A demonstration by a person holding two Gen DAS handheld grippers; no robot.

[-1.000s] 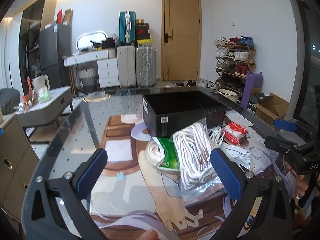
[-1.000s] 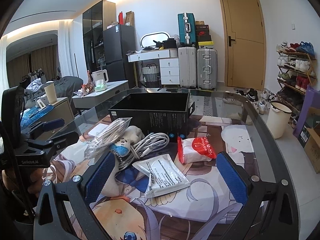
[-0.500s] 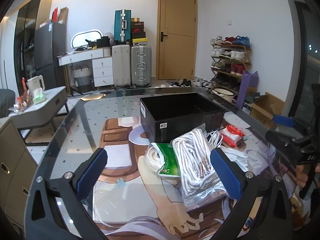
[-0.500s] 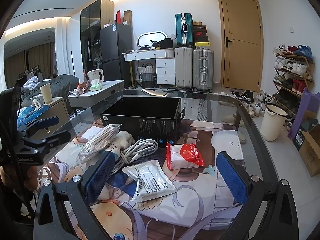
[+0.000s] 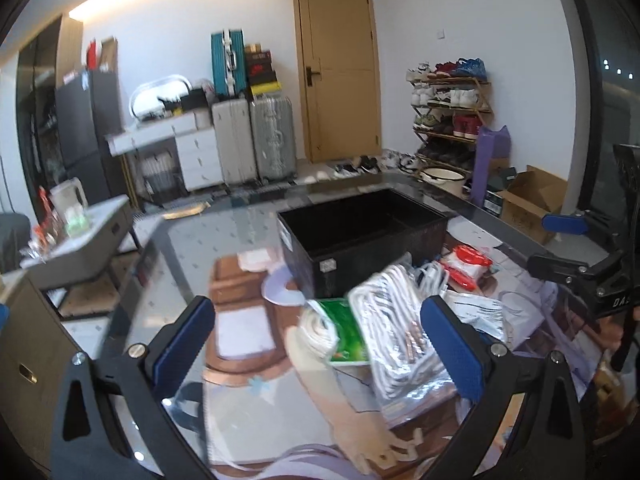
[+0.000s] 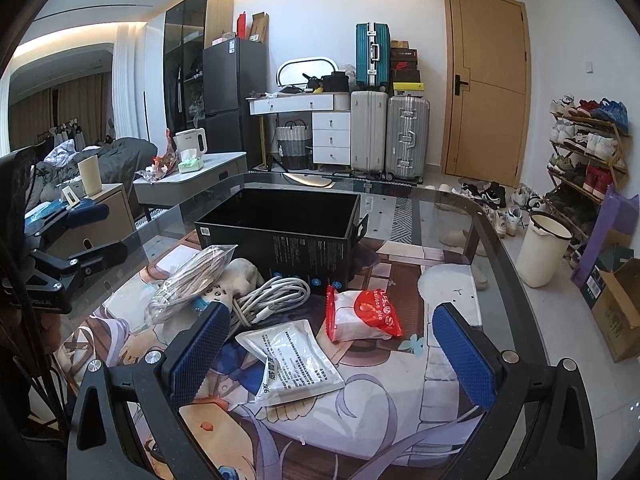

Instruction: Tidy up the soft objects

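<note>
An open black box [image 5: 360, 236] [image 6: 280, 228] stands on the glass table. In front of it lie soft packs: a clear bag of white cord [image 5: 396, 328] [image 6: 192, 280], a green packet [image 5: 344, 334], a loose white cable coil [image 6: 272, 298], a red-and-white pouch [image 6: 362, 314] [image 5: 466, 262] and a white printed sachet [image 6: 292, 360]. My left gripper [image 5: 320, 348] is open and empty, above the table just before the cord bag. My right gripper [image 6: 328, 352] is open and empty, over the white sachet.
The table carries a printed cartoon mat [image 6: 400, 392] under the glass. Its right edge [image 6: 516, 280] drops to the floor, where a white bucket [image 6: 540, 252], a cardboard box [image 6: 616, 308] and a shoe rack [image 6: 588, 148] stand. Suitcases [image 6: 388, 136] and a door stand behind.
Both grippers have drifted over the table and the views have shifted; the left view is now blurred with motion. Both stay open and empty. The packs have not moved.
</note>
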